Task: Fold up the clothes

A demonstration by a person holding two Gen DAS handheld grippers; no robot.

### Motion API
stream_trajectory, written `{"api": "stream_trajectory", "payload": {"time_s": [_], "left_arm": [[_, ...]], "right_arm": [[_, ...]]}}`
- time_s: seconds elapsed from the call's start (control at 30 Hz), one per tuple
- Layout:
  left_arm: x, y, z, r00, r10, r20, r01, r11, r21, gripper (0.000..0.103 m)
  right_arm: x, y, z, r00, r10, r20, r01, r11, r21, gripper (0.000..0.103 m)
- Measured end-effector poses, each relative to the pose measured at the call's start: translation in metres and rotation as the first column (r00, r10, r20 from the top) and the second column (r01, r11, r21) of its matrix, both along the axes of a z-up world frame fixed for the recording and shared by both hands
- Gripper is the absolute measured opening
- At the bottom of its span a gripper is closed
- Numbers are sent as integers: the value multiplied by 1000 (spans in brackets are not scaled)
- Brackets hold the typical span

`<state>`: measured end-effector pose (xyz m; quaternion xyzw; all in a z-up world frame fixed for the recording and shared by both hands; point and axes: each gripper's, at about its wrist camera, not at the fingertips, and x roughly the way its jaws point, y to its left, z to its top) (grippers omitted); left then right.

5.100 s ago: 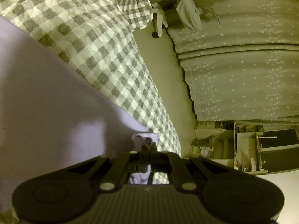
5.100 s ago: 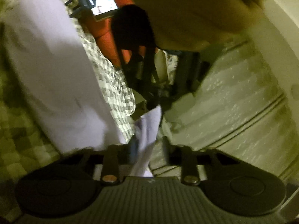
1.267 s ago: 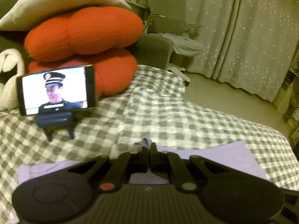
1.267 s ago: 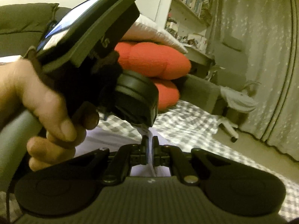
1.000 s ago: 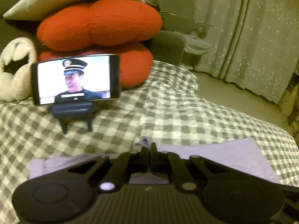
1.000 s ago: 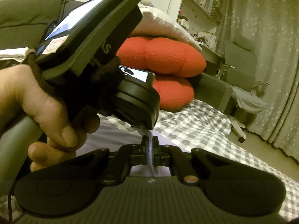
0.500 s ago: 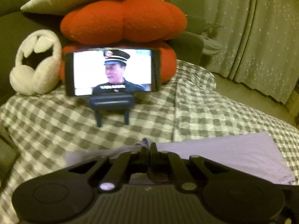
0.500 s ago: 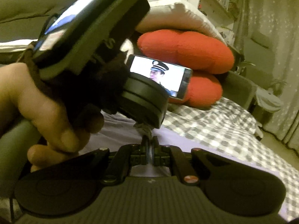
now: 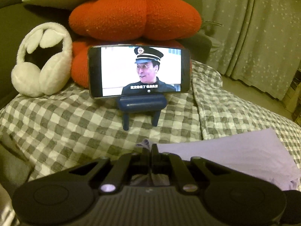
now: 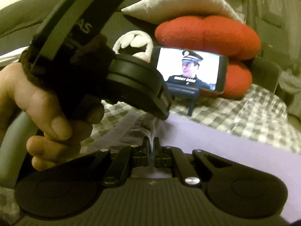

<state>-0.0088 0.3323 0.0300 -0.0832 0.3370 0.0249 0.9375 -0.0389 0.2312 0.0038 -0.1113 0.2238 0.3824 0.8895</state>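
Both hand-held tools pinch one edge of a pale lilac cotton garment (image 9: 235,150) over the grey-and-white checked bedspread (image 9: 65,124): the left gripper (image 9: 152,148) and right gripper (image 10: 151,143) are clamped tight on cloth. The fold looks midway, not yet laid flat. Compared with a second ago, the propped black smartphone (image 9: 139,71) looms closer.

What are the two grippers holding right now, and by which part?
Both hold the lavender garment. The left gripper pinches a bunched bit at its near edge; the right gripper pinches a fold of fabric at an edge too.
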Motion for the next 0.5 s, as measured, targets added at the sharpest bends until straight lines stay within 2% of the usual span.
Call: {"api": "stream_trajectory", "payload": {"time_s": [0.17,0.27,0.5], "left_arm": [[-3,6,1,1000,-3,12,3,1000,2,2],[-5,5,-1,1000,-5,5,5,1000,24,2],[-8,16,-5,1000,24,-11,-24,1000,-5,4]], "right_arm": [[2,8,2,999,-1,-36,2,999,32,3],[-3,13,0,1000,12,-26,-12,1000,12,3],[-4,22,-1,999,41,-26,-41,999,-4,4]]}}
